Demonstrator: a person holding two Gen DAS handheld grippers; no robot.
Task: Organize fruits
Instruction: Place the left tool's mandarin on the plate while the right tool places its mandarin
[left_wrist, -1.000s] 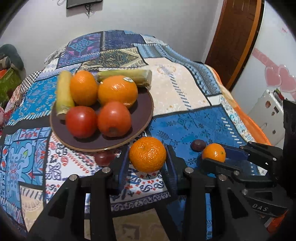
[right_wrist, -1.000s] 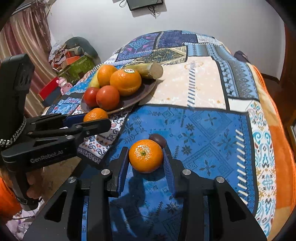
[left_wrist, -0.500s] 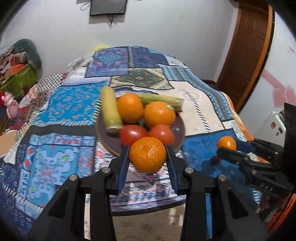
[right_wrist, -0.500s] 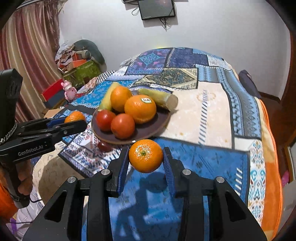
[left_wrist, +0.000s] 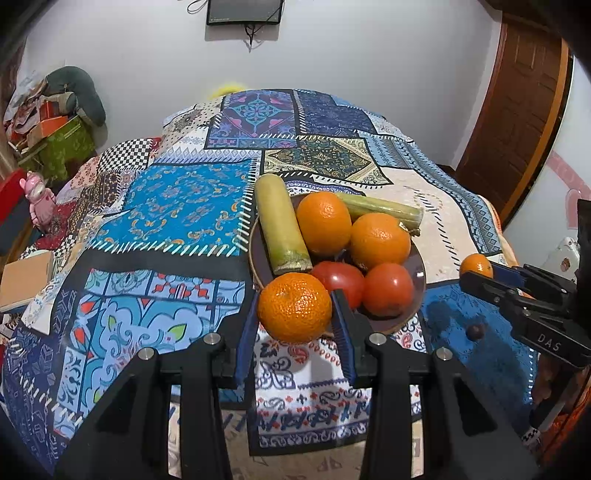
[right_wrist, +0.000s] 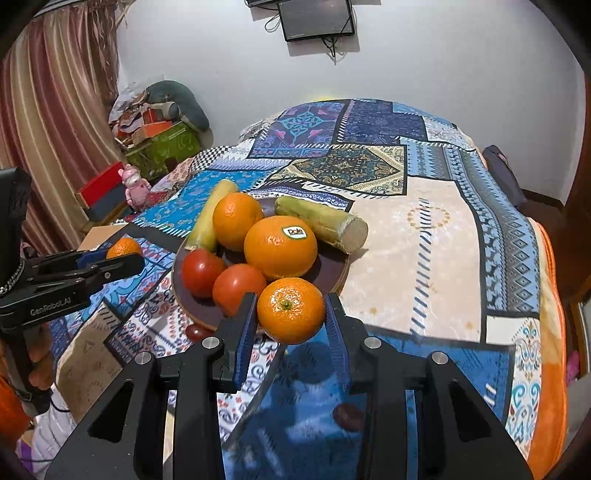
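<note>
My left gripper (left_wrist: 294, 312) is shut on a mandarin (left_wrist: 294, 306), held above the near rim of the brown plate (left_wrist: 416, 260). My right gripper (right_wrist: 291, 315) is shut on a second mandarin (right_wrist: 291, 309), held above the plate's (right_wrist: 334, 269) near right rim. The plate holds two oranges (right_wrist: 280, 246), two tomatoes (right_wrist: 238, 286) and two green cane pieces (right_wrist: 325, 221). Each gripper shows in the other's view: the right one (left_wrist: 480, 271) and the left one (right_wrist: 122, 254).
A dark red fruit (right_wrist: 195, 333) lies by the plate's near edge, and another dark fruit (left_wrist: 474, 331) lies on the blue patch. The patchwork blanket (right_wrist: 436, 229) covers the table. Clutter and a curtain (right_wrist: 48, 122) stand at the left.
Both grippers have lifted their mandarins off the blanket and moved up and back, so the plate now shows lower and farther beneath them.
</note>
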